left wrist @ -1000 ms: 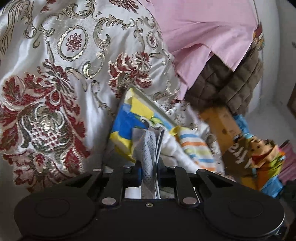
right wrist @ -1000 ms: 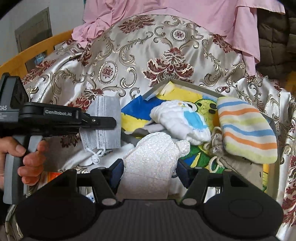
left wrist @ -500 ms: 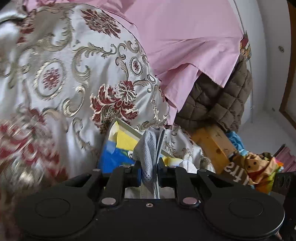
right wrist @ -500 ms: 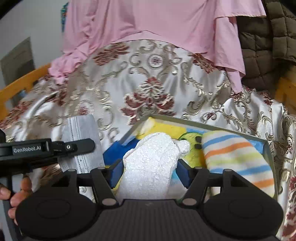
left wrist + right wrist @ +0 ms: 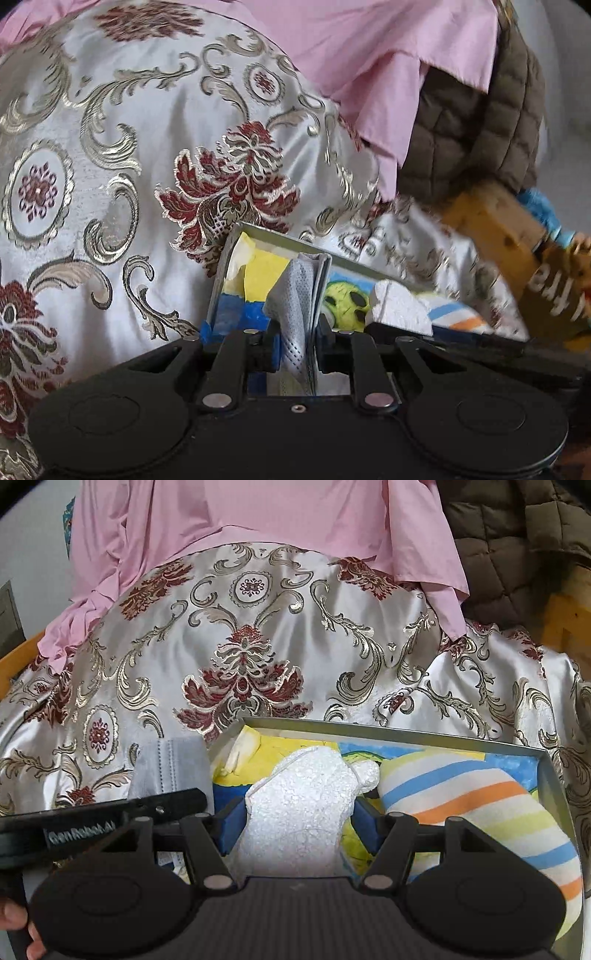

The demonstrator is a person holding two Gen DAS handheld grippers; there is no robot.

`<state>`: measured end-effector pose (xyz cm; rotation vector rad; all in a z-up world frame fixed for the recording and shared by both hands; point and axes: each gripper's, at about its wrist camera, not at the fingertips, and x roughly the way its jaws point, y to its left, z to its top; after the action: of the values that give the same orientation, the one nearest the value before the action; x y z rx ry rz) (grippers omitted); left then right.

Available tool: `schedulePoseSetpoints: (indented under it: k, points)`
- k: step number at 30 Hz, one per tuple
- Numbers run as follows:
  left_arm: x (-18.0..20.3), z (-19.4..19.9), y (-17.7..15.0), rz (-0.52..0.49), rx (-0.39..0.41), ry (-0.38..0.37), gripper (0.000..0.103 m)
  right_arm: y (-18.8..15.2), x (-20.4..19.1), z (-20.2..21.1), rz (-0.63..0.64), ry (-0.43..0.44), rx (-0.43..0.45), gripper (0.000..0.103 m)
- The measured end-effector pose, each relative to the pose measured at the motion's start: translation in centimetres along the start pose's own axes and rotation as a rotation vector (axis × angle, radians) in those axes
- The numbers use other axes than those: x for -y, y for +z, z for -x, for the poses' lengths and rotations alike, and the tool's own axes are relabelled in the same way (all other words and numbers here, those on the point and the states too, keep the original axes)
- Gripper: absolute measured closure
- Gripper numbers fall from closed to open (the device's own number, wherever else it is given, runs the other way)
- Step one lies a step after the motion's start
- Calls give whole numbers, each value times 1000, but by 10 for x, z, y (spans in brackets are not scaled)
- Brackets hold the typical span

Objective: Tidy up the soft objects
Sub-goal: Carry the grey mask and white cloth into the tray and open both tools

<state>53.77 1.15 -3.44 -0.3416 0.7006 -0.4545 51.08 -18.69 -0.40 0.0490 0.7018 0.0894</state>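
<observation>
— Left gripper (image 5: 295,349) first: how do its jaws stand?

— Nearly together, pinched on a grey face mask (image 5: 295,295). The mask stands up in folds between the blue pads, in front of the near corner of a shallow grey tray (image 5: 280,240) with a cartoon-print lining.

— And the right gripper (image 5: 297,825)?

— Set much wider, its pads pressing both sides of a white pebbly foam piece (image 5: 303,794). That piece rises above the tray's near part, just beside a striped sock (image 5: 480,805) – blue, orange and yellow bands – which lies inside along the tray's right wall.

— Can each tool see the other?

— Yes. The right wrist view shows the left gripper as a black bar at lower left, the mask hanging from it outside the tray's left edge, a hand (image 5: 16,923) below on the handle.

— What is underneath?

— A silvery brocade cloth (image 5: 258,646) with red flowers and gold scrolls; a pink sheet (image 5: 258,513) and a brown quilted jacket (image 5: 517,542) lie behind.
</observation>
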Motion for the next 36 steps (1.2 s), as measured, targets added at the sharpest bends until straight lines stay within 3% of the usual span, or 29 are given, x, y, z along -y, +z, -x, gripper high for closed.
schedulePoseSetpoints:
  k: [6, 13, 20, 30, 32, 36]
  points:
    - [14, -2, -5, -48, -42, 50, 81, -9, 11, 7, -12, -2, -9, 33]
    - [31, 10, -10, -111, -50, 90, 70, -16, 28, 40, 4, -20, 34, 14]
    - [52, 41, -15, -153, -17, 123, 45, -20, 33, 95, 25, -12, 151, 2]
    - [89, 99, -32, -223, 3, 161, 34, -38, 24, 182, 63, -21, 261, 0]
    - [93, 101, -37, -238, 34, 182, 32, -42, 24, 194, 55, -22, 271, 0]
    - [90, 82, -48, -249, 20, 249, 33, -56, 32, 216, 48, 1, 274, 0]
